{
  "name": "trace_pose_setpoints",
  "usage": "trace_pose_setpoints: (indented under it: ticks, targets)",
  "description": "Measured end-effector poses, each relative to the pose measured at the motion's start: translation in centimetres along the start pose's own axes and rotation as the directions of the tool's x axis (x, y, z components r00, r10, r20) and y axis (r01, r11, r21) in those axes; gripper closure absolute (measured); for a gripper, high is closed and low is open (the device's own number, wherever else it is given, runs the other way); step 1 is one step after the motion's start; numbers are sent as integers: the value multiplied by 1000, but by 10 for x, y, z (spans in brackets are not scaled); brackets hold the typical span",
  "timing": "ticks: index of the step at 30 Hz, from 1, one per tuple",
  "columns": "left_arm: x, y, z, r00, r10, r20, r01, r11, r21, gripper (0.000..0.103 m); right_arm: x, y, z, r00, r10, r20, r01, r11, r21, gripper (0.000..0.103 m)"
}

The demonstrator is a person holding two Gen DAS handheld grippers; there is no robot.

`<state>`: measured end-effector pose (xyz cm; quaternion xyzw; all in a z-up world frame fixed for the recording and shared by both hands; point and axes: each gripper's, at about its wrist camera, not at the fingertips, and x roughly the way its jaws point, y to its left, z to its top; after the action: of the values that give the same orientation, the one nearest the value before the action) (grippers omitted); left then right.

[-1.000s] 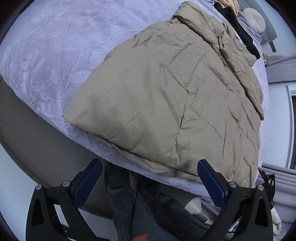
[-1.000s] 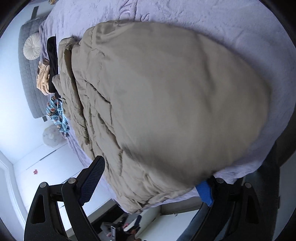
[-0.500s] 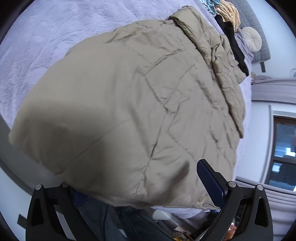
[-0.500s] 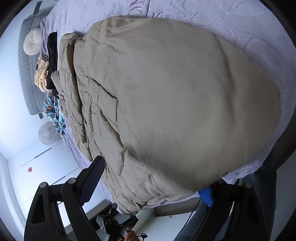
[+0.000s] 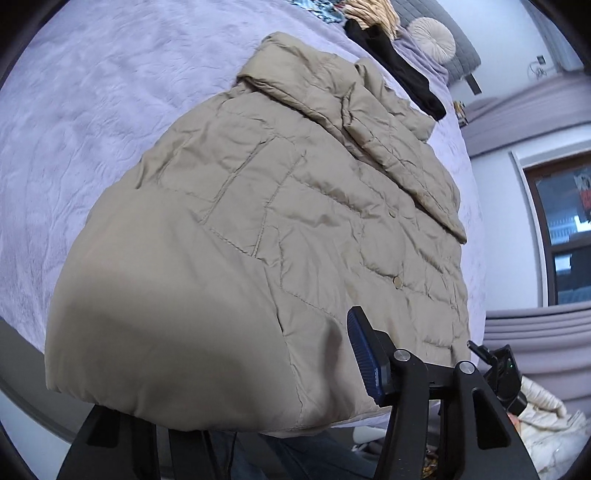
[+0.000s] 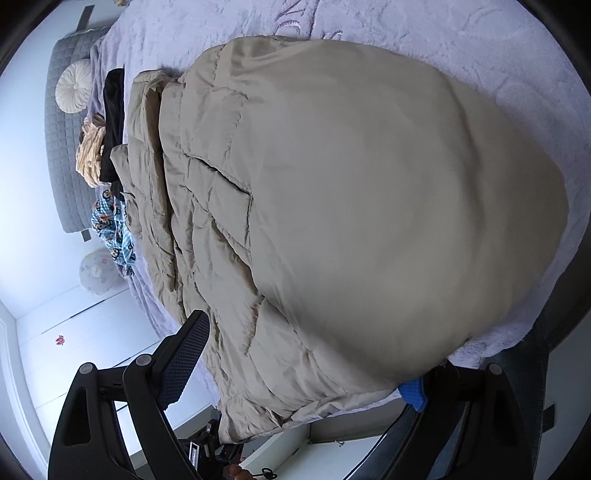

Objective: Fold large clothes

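A large tan quilted puffer coat (image 5: 280, 206) lies on the lavender bed (image 5: 92, 122), its hem toward me and its collar at the far end. My left gripper (image 5: 255, 391) straddles the hem's near corner: the right blue pad (image 5: 364, 354) rests on top of the fabric, the left finger is hidden beneath it. In the right wrist view the coat (image 6: 351, 206) fills the frame. My right gripper (image 6: 299, 373) is wide open around the hem, the left pad (image 6: 184, 360) beside the coat, the right pad (image 6: 415, 393) under its edge.
A black garment (image 5: 395, 62), a beige knit (image 5: 373, 13), a patterned blue cloth (image 6: 110, 229) and a round cushion (image 5: 430, 37) lie at the headboard end. A window (image 5: 561, 229) and grey curtains are on the right. White cupboard doors (image 6: 74, 332) stand beyond the bed.
Both grippers have moved in onto the coat's hem. The left gripper's jaws have narrowed around the hem corner, which now covers its left finger. The right gripper stays wide open.
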<state>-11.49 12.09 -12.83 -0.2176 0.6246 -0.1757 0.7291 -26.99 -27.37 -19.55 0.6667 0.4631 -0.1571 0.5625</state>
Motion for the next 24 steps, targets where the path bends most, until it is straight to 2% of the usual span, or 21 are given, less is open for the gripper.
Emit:
trace_pose_setpoints:
  ticks: [5, 7, 8, 9, 10, 11, 12, 13, 18, 24]
  targets:
    - [-3, 3, 0, 1000, 5, -14, -4, 999, 36, 46, -3, 0, -4, 999, 0, 34, 0, 1000, 7, 14]
    - [0, 3, 2, 1000, 6, -22, -5, 999, 46, 46, -3, 0, -5, 999, -19, 45, 19, 1000, -2, 28]
    - [1, 2, 3, 1000, 7, -25, -6, 999, 51, 46, -4, 0, -5, 998, -40, 55, 41, 999, -10, 47]
    - [1, 2, 4, 1000, 6, -27, -4, 998, 58, 48, -6, 2, -6, 996, -68, 64, 70, 997, -25, 74]
    - [1, 1, 5, 1000, 9, -29, -7, 998, 68, 64, -6, 4, -7, 994, -85, 68, 88, 995, -43, 85]
    - [2, 0, 6, 999, 24, -36, -21, 996, 82, 73, -8, 8, -8, 993, -94, 77, 99, 993, -69, 90]
    - [3, -1, 8, 998, 45, -45, -41, 995, 94, 84, -9, 12, -9, 991, -99, 88, 107, 990, -89, 91]
    - [2, 0, 10, 998, 53, -46, -49, 995, 91, 89, -11, 18, -10, 989, -109, 98, 120, 986, -119, 92]
    - [-15, -6, 36, 1000, 5, 8, -5, 998, 60, 89, -18, 66, -10, 984, -134, 120, 163, 943, -289, 93]
    - [-42, -49, 99, 988, -7, 156, -4, 998, 70, 90, -25, 160, 17, 987, -79, 137, 137, 860, -491, 94]
